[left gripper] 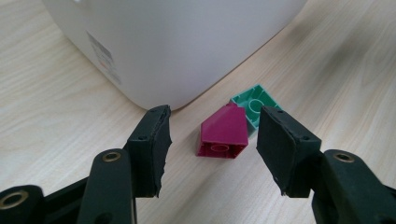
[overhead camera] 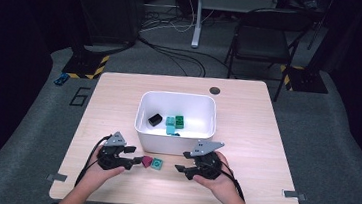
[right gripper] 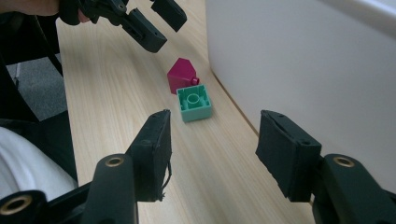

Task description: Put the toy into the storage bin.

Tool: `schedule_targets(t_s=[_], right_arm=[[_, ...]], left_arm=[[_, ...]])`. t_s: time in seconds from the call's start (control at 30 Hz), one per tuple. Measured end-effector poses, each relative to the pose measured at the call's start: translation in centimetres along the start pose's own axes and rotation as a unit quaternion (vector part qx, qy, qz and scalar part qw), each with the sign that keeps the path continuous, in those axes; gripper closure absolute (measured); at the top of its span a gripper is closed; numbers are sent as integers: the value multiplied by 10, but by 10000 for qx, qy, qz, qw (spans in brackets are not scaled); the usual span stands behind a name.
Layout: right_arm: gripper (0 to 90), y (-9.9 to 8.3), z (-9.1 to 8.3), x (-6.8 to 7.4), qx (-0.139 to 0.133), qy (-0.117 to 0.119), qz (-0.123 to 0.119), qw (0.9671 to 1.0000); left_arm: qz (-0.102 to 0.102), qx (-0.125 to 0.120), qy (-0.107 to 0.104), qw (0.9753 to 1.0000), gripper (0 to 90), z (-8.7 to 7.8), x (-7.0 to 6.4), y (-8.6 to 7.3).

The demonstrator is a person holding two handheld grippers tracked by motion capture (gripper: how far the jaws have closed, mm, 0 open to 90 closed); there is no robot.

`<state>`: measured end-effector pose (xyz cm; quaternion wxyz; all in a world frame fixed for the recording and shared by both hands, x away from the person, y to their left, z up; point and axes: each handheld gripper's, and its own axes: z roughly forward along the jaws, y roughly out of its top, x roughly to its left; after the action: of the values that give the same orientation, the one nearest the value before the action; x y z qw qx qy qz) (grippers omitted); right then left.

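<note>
Broadly, a light wooden table (overhead camera: 247, 118) carries a white plastic bin (overhead camera: 174, 136) at its middle, with a black block (overhead camera: 155, 119) and a cluster of green and teal blocks (overhead camera: 174, 124) inside it. Just in front of the bin's near wall, on bare wood, lie two toy bricks touching each other: a magenta sloped brick (left gripper: 223, 132) and a teal square brick (right gripper: 194, 103) with its hollow underside up. The left gripper (overhead camera: 133, 161), held in the person's left hand (overhead camera: 98, 172), points at the magenta brick; its jaws stand wide apart, empty, with the brick lying ahead between them and touching neither pad. The right gripper (overhead camera: 179, 168), in the right hand (overhead camera: 219, 178), faces the teal brick from the other side, jaws likewise spread and holding nothing, the brick a little way beyond its tips.
</note>
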<state>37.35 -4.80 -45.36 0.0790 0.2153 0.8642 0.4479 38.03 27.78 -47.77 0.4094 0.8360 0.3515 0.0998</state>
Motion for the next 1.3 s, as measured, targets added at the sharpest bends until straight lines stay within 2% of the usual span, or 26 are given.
schedule_targets(t_s=[0.13, 0.23, 0.27, 0.33, 0.43, 0.5, 0.57, 0.6, 0.63, 0.67, 0.7, 0.73, 0.83, 0.87, 0.97, 1.07, 1.3], right_arm=[[433, -4, 4, 0, 92, 30, -93, 9999], [433, -7, 6, 1, 56, -15, -79, 10000], [433, -8, 6, 2, 71, -37, -39, 10000], [433, -9, 7, 1, 78, -43, -123, 9999], [433, -12, 7, 2, 106, -83, -121, 9998], [433, -14, 6, 2, 114, -98, -101, 9998], [433, -16, 5, 2, 107, -109, -56, 9999], [433, -17, 5, 2, 120, -97, -68, 9999], [433, -18, 5, 2, 120, -121, -32, 9998], [433, -18, 5, 2, 125, -123, -53, 9998], [433, -19, 6, 3, 140, -123, -18, 9998], [433, -20, 6, 3, 154, -111, -71, 9998], [433, -22, 8, 3, 199, -140, -123, 9996], [434, -23, 8, 4, 206, -145, -37, 9997], [434, -24, 7, 3, 188, -172, -28, 9997], [435, -24, 5, 2, 132, -213, -6, 9997], [435, -27, 6, -1, 128, -258, 36, 9996]], left_arm=[[-50, 99, -103, 9999, 453, 8, -1, -5], [-30, 96, -115, 9999, 450, 11, -1, -6], [7, 170, -139, 9998, 448, 15, -3, -7], [26, 205, -146, 9997, 443, 20, -4, -7], [102, 275, -162, 9994, 443, 27, -5, -5], [68, 323, -191, 9993, 449, 30, -6, -5], [197, 416, -181, 9988, 471, 34, -6, -3], [88, 435, -196, 9988, 486, 36, -8, -4], [209, 475, -145, 9985, 516, 38, -6, -3], [232, 516, -139, 9983, 535, 38, -6, -3], [239, 511, -142, 9983, 557, 38, -5, -3], [130, 485, -172, 9986, 565, 39, -5, -3], [120, 478, -169, 9986, 579, 38, -4, -2], [173, 468, -162, 9986, 584, 37, -3, -1], [127, 444, -172, 9988, 588, 35, -4, -1], [281, 495, -165, 9982, 588, 31, -5, 0], [292, 293, -250, 9988, 589, 17, -7, 7]])
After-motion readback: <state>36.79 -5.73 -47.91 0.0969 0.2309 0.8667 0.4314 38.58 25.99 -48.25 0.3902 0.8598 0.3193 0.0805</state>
